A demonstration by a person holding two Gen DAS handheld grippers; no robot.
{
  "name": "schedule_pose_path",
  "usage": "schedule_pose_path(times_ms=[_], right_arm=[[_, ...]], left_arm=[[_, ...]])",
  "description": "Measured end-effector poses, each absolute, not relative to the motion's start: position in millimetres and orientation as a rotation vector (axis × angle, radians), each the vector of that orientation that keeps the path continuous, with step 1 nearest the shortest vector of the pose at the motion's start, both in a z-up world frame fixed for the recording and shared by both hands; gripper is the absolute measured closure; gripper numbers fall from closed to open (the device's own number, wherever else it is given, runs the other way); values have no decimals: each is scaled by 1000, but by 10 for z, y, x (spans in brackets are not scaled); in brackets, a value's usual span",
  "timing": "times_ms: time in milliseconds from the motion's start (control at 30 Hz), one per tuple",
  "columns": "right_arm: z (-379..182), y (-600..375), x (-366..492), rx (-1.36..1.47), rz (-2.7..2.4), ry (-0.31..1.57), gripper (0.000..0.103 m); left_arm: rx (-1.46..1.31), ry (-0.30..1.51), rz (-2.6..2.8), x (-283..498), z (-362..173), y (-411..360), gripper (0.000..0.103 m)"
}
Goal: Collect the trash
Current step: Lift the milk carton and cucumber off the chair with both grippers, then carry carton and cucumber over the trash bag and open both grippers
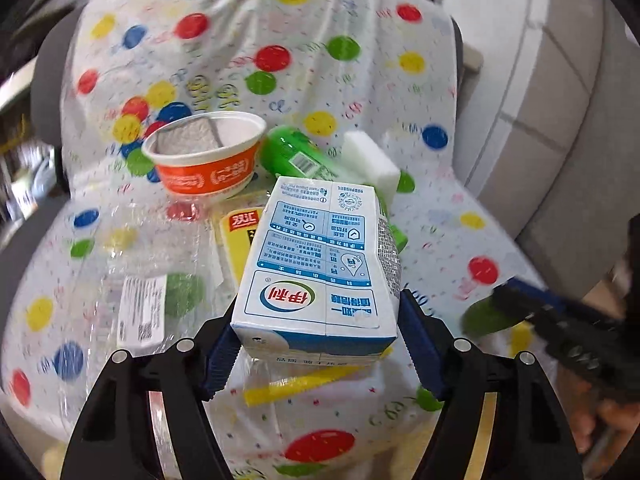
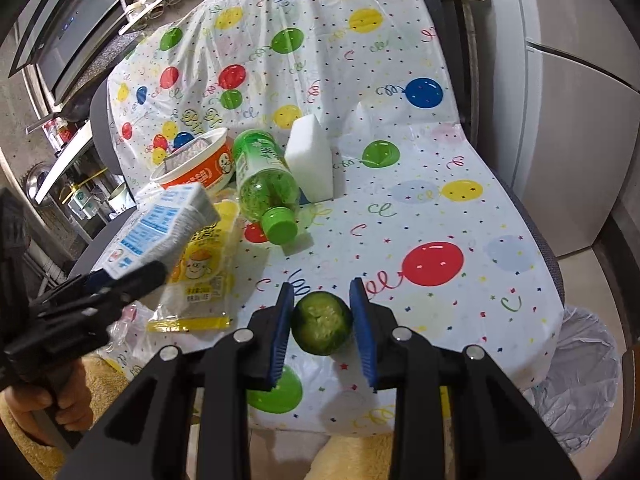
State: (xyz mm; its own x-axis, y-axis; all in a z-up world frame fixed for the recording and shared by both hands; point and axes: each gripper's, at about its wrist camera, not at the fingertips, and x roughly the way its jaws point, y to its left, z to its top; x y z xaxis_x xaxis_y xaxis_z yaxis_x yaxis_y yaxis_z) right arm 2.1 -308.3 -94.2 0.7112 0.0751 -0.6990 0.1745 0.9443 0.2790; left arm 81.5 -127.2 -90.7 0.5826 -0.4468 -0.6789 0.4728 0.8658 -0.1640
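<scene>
Blue-and-white cardboard milk carton (image 1: pixel 320 264), likely light, stiff but crushable, sat clamped by its flat sides in the left gripper (image 1: pixel 320 344) above the balloon-print plastic cloth (image 1: pixel 360 60). Right gripper (image 2: pixel 322 328) pinched a round green fruit half (image 2: pixel 322 322), firm, perhaps slippery.

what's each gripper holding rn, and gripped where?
Left gripper: milk carton, pads on its two side faces near one end. Right gripper: green cut fruit piece, held across its sides.
</scene>
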Motion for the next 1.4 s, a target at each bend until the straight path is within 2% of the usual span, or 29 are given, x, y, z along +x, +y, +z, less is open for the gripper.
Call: schedule_pose_path(times_ms=[267, 467, 967, 1400], right_arm=[[-901, -2975, 12, 277, -75, 788, 74], [-810, -3184, -215, 274, -115, 771, 74], [-844, -4469, -1373, 374, -387, 724, 74], [-1482, -5421, -1923, 515, -539, 779, 74]], left_arm=[[-16, 747, -432, 647, -894, -1121, 29], [-5, 744, -506, 485, -867, -1292, 29], [102, 793, -866, -280, -1120, -2991, 29], [242, 909, -1025, -765, -1751, -4232, 29]])
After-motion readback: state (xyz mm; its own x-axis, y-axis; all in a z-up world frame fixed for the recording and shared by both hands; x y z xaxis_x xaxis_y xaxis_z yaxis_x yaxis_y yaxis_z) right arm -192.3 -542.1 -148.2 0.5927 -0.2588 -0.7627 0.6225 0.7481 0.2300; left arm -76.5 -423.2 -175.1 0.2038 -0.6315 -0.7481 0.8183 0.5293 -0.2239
